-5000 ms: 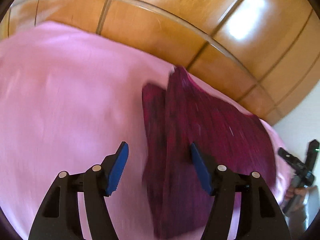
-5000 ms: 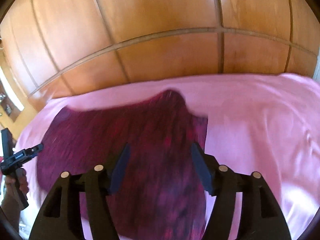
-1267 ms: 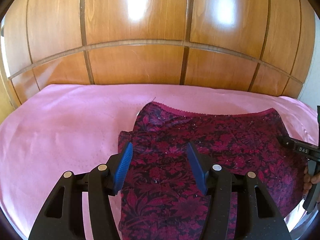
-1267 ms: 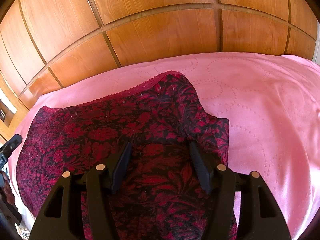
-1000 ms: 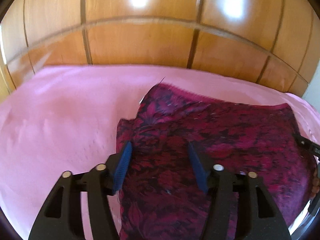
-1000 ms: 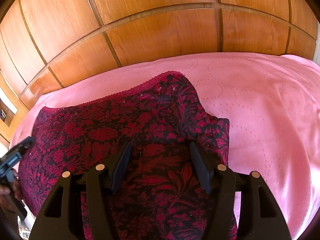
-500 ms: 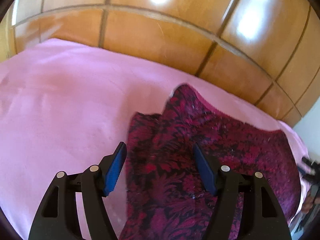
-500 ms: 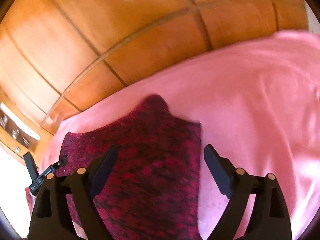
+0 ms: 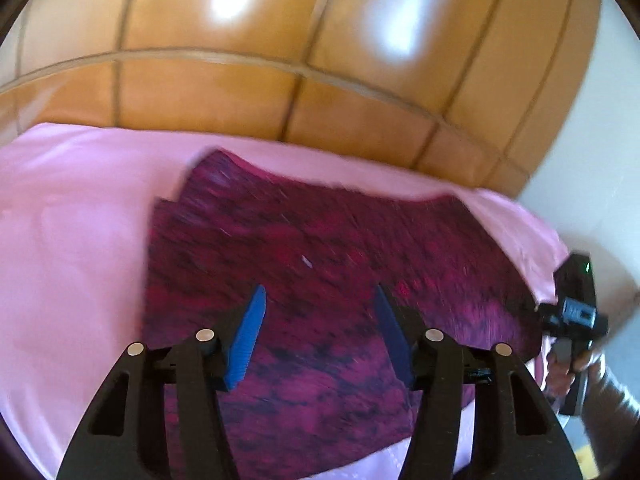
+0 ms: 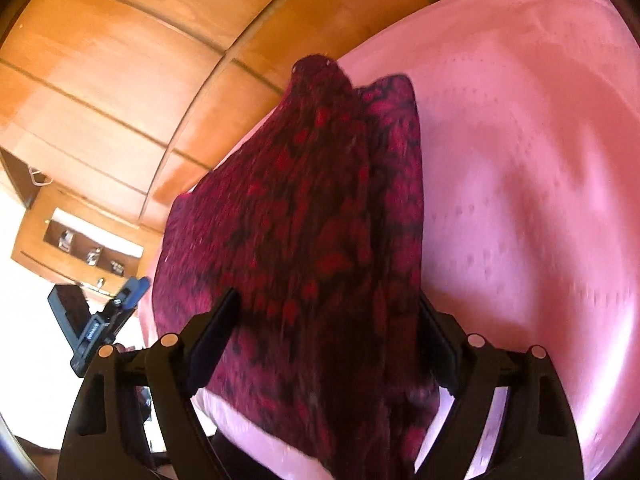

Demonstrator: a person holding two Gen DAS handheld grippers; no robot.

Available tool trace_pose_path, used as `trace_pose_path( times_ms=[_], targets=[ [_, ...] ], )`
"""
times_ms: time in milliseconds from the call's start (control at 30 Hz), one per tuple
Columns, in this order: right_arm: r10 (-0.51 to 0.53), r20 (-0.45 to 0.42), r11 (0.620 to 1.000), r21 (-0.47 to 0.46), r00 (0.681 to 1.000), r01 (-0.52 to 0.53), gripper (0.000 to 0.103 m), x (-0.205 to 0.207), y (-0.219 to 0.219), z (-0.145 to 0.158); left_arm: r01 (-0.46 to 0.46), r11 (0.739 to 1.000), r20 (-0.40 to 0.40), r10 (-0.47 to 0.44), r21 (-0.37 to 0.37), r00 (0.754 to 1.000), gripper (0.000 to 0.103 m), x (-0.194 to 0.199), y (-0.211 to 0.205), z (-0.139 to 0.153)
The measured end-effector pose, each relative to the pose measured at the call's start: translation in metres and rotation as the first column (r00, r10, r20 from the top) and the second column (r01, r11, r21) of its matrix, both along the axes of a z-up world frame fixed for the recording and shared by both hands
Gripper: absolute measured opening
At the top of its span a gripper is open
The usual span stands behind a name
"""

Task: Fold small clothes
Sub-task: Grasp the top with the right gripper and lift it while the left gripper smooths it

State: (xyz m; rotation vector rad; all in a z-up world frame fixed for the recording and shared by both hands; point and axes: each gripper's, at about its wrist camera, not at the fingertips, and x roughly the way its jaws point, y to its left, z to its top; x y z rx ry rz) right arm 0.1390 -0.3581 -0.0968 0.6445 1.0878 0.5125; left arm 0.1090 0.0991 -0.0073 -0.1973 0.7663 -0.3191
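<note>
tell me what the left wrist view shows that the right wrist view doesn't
Only the left wrist view: a pale wall at right, and the left gripper open over the garment. Only the right wrist view: a wooden shelf niche holding small items, and the right gripper open. Both: the dark red floral garment on the pink bedspread, before wood panelling.

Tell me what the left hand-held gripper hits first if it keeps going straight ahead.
Most likely the dark red floral garment lying on the pink bedspread. The left hand-held gripper is open and aimed over it; motion blur leaves depth unclear.
</note>
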Motion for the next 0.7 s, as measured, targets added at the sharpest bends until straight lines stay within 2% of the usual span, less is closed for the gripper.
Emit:
trace_pose_path(
  times_ms=[67,133,233,300,500,700],
  targets=[
    [0.016,0.005,1.0,-0.019,1.0,-0.016,0.079,-0.003,0.005,0.001,0.009,1.0,-0.053,-0.008,0.009,0.999,0.055,0.007,-0.008,-0.015],
    [0.034,0.001,0.999,-0.035,0.999,-0.034,0.059,-0.002,0.014,0.001,0.004,1.0,-0.071,-0.002,0.023,0.997,0.055,0.015,-0.011,-0.024],
    [0.058,0.017,0.996,-0.068,0.998,-0.057,0.046,-0.003,0.027,0.011,-0.001,1.0,-0.091,0.004,0.027,0.996,0.055,0.022,-0.013,-0.029],
    [0.068,0.032,0.997,-0.027,0.997,-0.067,0.04,-0.004,0.031,0.022,0.002,1.0,-0.098,0.001,0.029,0.995,0.055,0.029,-0.014,-0.029],
    [0.111,0.135,0.991,0.061,0.985,-0.12,0.035,-0.005,0.066,0.075,0.009,1.0,-0.104,-0.011,-0.011,0.995,0.055,0.038,-0.006,-0.029],
    [0.215,0.254,0.965,0.096,0.943,-0.246,0.033,0.006,0.145,0.131,-0.018,0.985,-0.117,-0.002,-0.17,0.993,0.048,0.041,0.016,-0.032]
  ],
)
